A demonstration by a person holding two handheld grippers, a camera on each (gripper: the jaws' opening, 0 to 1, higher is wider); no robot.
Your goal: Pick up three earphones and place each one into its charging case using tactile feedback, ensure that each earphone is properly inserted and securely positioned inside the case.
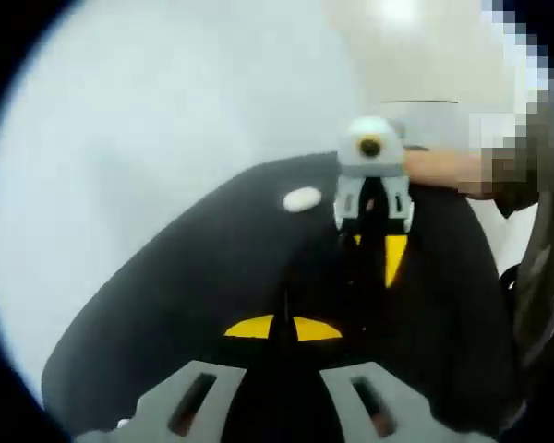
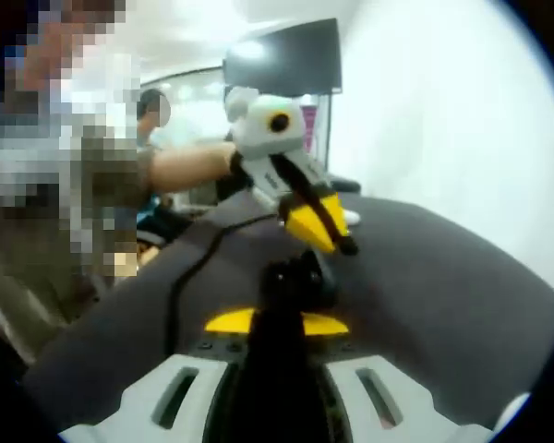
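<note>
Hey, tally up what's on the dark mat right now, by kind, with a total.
White earphone-like piece lying on the black mat: 1
Dark case-like object between the jaws, blurred: 1
Black cable on the mat: 1
Hand-held grippers over the mat: 2, left and right
Total: 5

Dark grey-black surface (image 1: 194, 305), matte, rounded edge, pale wall or floor beyond. In left gripper view small white oval object (image 1: 302, 199), likely earphone or case, lies on surface toward far edge, just beside other claw. In right gripper view surface (image 2: 443, 286) same dark colour; thin black cable (image 2: 186, 277) runs across it from left side toward middle; small white item (image 2: 350, 218) lies on far part, too blurred to identify
</note>
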